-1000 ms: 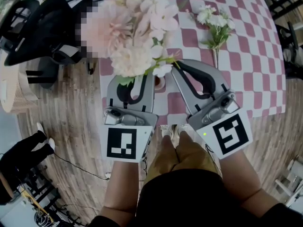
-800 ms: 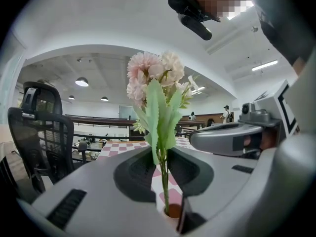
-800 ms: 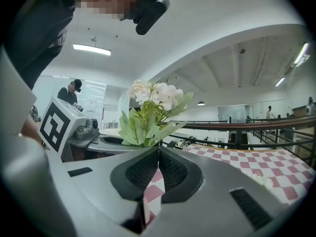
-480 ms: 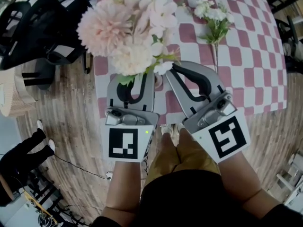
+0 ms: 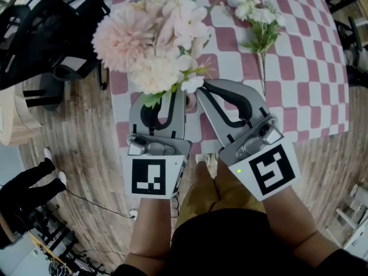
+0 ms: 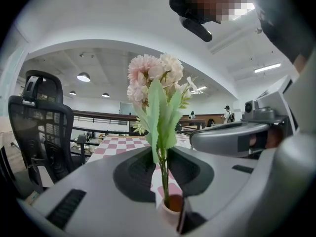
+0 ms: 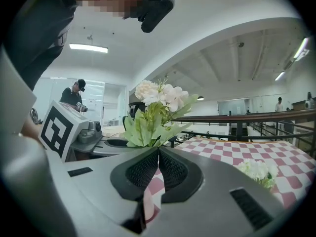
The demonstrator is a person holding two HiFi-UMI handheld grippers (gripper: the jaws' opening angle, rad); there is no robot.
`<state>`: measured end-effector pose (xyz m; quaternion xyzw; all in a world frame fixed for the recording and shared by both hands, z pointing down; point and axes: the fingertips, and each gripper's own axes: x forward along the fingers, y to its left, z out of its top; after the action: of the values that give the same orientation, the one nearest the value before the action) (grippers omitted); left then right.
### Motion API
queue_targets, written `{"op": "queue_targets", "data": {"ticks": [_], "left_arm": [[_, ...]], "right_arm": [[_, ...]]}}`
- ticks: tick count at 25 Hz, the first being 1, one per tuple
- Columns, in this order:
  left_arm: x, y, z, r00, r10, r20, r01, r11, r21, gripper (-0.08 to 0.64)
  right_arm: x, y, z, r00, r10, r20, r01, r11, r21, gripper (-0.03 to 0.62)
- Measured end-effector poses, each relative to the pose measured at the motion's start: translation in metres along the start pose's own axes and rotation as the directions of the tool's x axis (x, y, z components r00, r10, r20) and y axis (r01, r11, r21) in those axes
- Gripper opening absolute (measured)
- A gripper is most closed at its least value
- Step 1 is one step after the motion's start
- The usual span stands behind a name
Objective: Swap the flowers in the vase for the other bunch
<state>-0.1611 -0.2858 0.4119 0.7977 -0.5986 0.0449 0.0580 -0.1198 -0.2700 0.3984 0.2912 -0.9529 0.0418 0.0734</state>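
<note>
The pink bouquet (image 5: 152, 45) stands in a small pink vase (image 6: 172, 206) at the table's near edge. My left gripper (image 5: 175, 92) is level with the stem just above the vase mouth. Its jaws stand a little apart, and the green stem (image 6: 162, 169) rises between them with tablecloth showing on both sides. My right gripper (image 5: 198, 87) comes in from the right. Its jaws (image 7: 158, 152) are together, with the bouquet's leaves (image 7: 148, 127) right behind the tips and nothing visibly between the pads. The white bunch (image 5: 261, 22) lies flat on the cloth, far right.
The red-and-white checked tablecloth (image 5: 299, 79) ends just in front of my knees. A black mesh office chair (image 5: 40, 33) stands left of the table on the wooden floor (image 5: 86, 148). A person in black (image 5: 23, 194) is at the lower left.
My right gripper has swung left, closer to the left one. The pink flower heads have shifted left in the head view. The vase mouth that showed between the grippers is now covered.
</note>
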Motion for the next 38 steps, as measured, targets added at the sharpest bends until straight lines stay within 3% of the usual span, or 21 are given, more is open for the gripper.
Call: {"op": "queue_targets", "data": {"ticks": [19, 38], "left_arm": [[0.001, -0.016, -0.039, 0.997, -0.043, -0.058, 0.041, 0.998, -0.038, 0.092], [-0.008, -0.019, -0.06, 0.991, 0.016, -0.132, -0.021, 0.999, -0.031, 0.131]], "right_arm": [[-0.001, -0.001, -0.029, 0.998, -0.01, -0.059, 0.012, 1.0, 0.026, 0.034], [-0.015, 0.006, -0.037, 0.997, 0.005, -0.072, -0.003, 1.0, 0.028, 0.034]]}}
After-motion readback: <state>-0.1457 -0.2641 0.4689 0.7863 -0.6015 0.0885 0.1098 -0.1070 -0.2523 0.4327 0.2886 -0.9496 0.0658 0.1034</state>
